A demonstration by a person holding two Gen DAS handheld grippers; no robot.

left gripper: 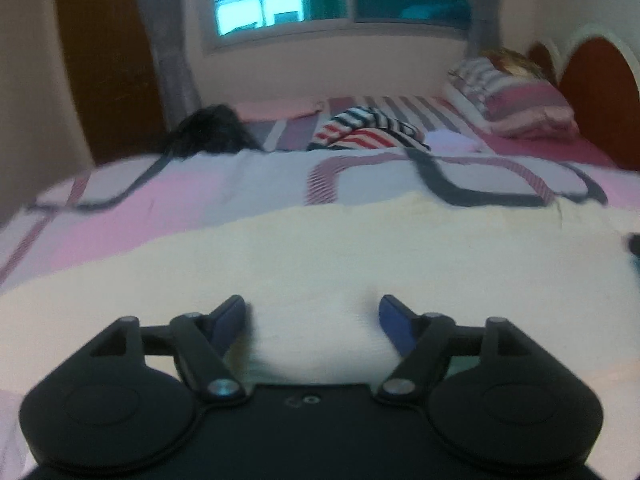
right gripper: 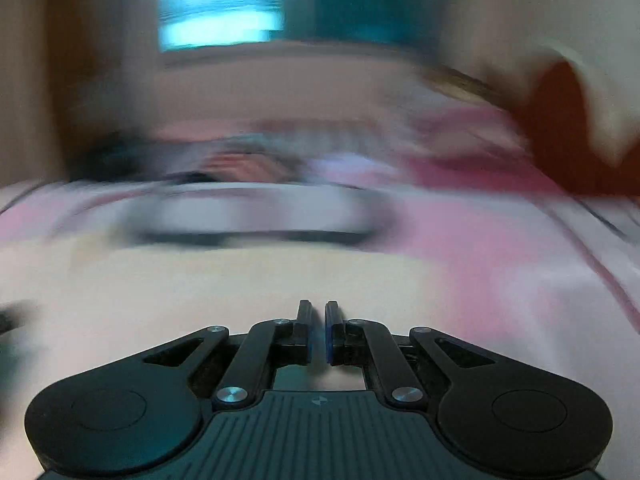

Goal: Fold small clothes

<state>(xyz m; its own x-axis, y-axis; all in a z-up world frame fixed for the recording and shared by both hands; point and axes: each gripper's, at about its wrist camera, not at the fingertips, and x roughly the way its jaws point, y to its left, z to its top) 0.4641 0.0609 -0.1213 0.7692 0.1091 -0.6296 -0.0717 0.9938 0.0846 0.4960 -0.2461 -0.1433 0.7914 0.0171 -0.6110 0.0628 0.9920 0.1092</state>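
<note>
A cream-coloured cloth point(left gripper: 320, 248) lies spread flat on the bed, filling the near part of the left wrist view. My left gripper point(left gripper: 312, 304) stands open low over it, its blue pads point(left gripper: 394, 320) wide apart, with a raised bit of the cloth between them and untouched. In the right wrist view, which is smeared by motion, the same cloth point(right gripper: 200, 280) lies under my right gripper point(right gripper: 319, 304). That gripper is shut, and I see nothing held between its pads.
The bed has a pink, white and grey patterned sheet point(left gripper: 160, 192). A striped red, white and dark garment point(left gripper: 368, 132) and a black garment point(left gripper: 212, 128) lie farther back. Pillows point(left gripper: 520, 104) and a red headboard point(left gripper: 592, 92) are at the right, a window point(left gripper: 260, 0) behind.
</note>
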